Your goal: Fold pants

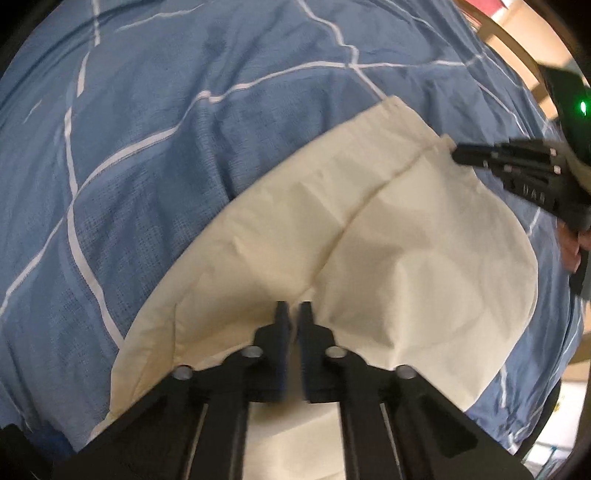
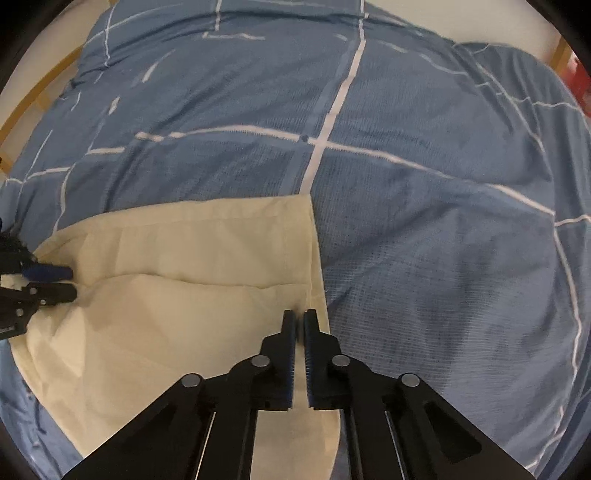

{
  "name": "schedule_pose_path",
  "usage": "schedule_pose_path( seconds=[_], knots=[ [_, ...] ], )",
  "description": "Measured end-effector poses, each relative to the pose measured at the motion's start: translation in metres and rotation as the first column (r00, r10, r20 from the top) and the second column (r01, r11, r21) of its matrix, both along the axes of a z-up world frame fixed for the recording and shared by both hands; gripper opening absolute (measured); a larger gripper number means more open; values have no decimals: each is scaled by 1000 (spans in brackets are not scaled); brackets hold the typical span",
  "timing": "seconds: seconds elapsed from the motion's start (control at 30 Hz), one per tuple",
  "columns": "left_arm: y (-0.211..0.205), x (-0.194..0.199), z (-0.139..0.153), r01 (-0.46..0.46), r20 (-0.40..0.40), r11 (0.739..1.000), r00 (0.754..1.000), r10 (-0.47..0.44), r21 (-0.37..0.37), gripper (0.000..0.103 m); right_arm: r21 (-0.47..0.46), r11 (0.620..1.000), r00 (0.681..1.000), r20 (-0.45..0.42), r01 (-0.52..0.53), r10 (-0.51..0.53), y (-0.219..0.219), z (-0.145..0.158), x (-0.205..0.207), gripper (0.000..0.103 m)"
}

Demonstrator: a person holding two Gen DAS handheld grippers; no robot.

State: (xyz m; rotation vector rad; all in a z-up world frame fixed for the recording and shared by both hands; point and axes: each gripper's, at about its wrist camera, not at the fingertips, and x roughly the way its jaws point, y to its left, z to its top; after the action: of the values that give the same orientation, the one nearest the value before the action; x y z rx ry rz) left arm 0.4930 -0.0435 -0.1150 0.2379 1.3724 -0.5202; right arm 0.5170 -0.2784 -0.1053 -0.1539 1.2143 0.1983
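Observation:
Cream pants [image 1: 388, 236] lie partly folded on a blue bedspread; they also show in the right wrist view [image 2: 184, 280]. My left gripper [image 1: 294, 308] is shut on a raised fold of the cream cloth, with fabric pinched between its pads. It shows at the left edge of the right wrist view [image 2: 70, 282]. My right gripper [image 2: 300, 319] is shut on the pants' right edge near the hem. It shows at the right of the left wrist view [image 1: 458, 153], at the far edge of the cloth.
The blue bedspread with white lines [image 2: 424, 229] covers the whole bed. A wooden bed frame [image 2: 33, 107] runs along the far left. A wooden frame and red object [image 1: 491, 22] show at the top right.

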Motion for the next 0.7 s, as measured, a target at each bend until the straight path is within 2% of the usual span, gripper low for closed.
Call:
schedule_pose_path(
  seconds=[0.13, 0.2, 0.37, 0.4, 0.47, 0.5, 0.7],
  knots=[
    [0, -8, 14, 28, 60, 999, 998, -26, -18, 3, -4, 1000, 998, 54, -25, 25, 5, 16, -7, 3],
    [6, -8, 22, 28, 75, 998, 997, -24, -52, 3, -1, 1000, 996, 84, -25, 25, 6, 25, -10, 2],
    [11, -9, 41, 59, 106, 995, 993, -50, -82, 3, -33, 999, 989, 150, -4, 9, 14, 40, -15, 2],
    [12, -9, 42, 65, 109, 995, 992, -57, -72, 7, -33, 999, 988, 155, -9, 14, 15, 42, -14, 2],
    [9, -6, 42, 71, 114, 996, 991, -64, -51, 23, -47, 999, 985, 170, -3, 11, 16, 45, -11, 2],
    [9, -4, 42, 71, 113, 997, 991, -66, -44, 33, -52, 999, 985, 171, -4, 13, 15, 46, -8, 2],
    [-4, 9, 28, 77, 108, 997, 991, -76, -3, 44, -81, 996, 983, 184, 31, -16, 4, 46, -8, 2]
  ],
)
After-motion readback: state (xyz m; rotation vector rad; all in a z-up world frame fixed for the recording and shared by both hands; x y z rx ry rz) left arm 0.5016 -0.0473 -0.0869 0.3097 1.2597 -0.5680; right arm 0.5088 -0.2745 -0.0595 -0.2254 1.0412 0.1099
